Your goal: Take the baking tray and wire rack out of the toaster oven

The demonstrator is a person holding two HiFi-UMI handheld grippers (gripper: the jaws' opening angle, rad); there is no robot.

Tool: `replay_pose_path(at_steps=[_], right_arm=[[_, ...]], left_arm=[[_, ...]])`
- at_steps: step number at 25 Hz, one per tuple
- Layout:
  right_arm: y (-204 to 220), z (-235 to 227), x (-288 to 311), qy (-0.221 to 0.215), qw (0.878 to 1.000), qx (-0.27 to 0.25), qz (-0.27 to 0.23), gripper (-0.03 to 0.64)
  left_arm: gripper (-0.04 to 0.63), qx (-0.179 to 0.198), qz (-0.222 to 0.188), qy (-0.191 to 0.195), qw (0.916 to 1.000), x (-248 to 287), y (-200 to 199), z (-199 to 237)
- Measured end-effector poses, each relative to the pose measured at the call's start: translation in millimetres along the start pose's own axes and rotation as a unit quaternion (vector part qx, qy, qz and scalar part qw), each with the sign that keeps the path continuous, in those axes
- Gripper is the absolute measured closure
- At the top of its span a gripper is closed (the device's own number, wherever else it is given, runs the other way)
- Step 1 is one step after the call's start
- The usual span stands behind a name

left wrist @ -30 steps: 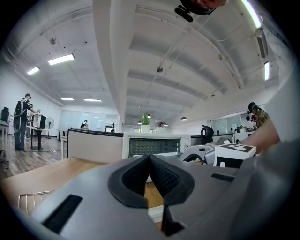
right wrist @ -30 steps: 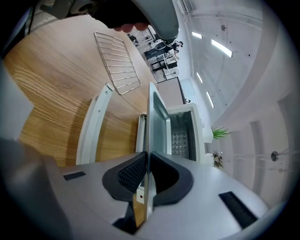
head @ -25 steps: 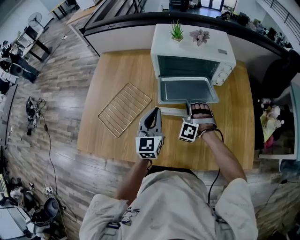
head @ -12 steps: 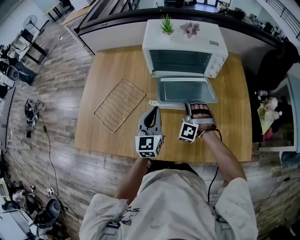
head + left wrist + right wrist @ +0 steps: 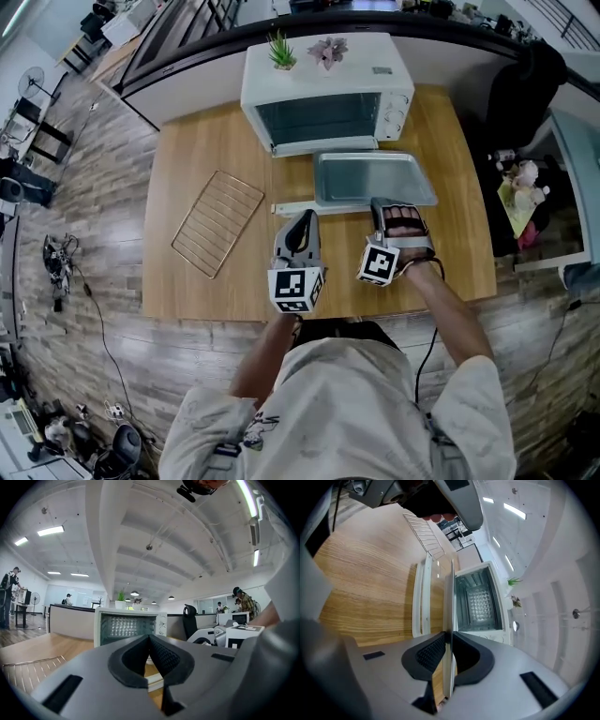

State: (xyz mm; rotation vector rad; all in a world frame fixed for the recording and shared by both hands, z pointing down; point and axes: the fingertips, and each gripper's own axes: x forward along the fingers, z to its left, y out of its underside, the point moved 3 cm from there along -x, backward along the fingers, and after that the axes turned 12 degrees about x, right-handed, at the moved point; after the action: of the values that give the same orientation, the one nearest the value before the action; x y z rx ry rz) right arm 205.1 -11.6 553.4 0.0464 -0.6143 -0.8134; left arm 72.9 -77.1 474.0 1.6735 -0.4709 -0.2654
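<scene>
The grey baking tray [image 5: 367, 177] hangs level in front of the white toaster oven [image 5: 328, 92], out of its mouth and over the lowered door [image 5: 305, 205]. My right gripper [image 5: 393, 208] is shut on the tray's near rim; in the right gripper view the rim [image 5: 449, 634] runs edge-on between the pads. The wire rack [image 5: 217, 221] lies flat on the wooden table [image 5: 192, 150], left of the oven, and also shows as the wire rack [image 5: 423, 532]. My left gripper [image 5: 302, 223] is shut and holds nothing, near the door's front edge, with the oven [image 5: 127, 626] ahead of it.
Two small potted plants [image 5: 280, 49] stand on the oven's top. The table's near edge [image 5: 328, 314] runs just below the grippers. A dark chair [image 5: 525, 89] and a shelf of small items [image 5: 520, 192] stand to the table's right. People stand far off in the room.
The tray has come further out of the oven toward me with the right gripper shut on it. The left gripper has drawn back alongside it, still shut.
</scene>
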Motion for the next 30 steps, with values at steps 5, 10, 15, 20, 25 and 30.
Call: replay_pose_path(at_steps=[5,10,15,20,25,30], right_arm=[[36.9,-4.4,-7.4,0.003,0.999,0.026,0.038,0.549],[76.7,-7.8,-17.4,0.012,0.996,0.040,0.077,0.549],[117.9,-11.9,-26.3,0.017,0.992,0.048,0.120,0.549],[148.8,-11.3,-34.2,0.020,0.984,0.077,0.161,0.549],[172.4,-10.1,-40.0,0.022,0.978,0.091,0.189,0.549],[187.8,-5.3,-43.7,0.018,0.973,0.098,0.207,0.551]], left_arm=[[0.580,0.001,-0.006,0.035,0.9994,15.5,-4.0,-27.0],[0.580,-0.001,-0.013,0.073,0.9972,30.5,-7.8,-55.5],[0.580,-0.003,-0.013,0.106,0.9943,43.4,-8.7,-78.6],[0.580,-0.004,-0.012,0.140,0.9901,56.1,-7.4,-99.8],[0.580,-0.001,-0.016,0.169,0.9856,68.1,-12.1,-118.8],[0.580,0.003,-0.013,0.188,0.9820,75.5,-12.5,-129.0]])
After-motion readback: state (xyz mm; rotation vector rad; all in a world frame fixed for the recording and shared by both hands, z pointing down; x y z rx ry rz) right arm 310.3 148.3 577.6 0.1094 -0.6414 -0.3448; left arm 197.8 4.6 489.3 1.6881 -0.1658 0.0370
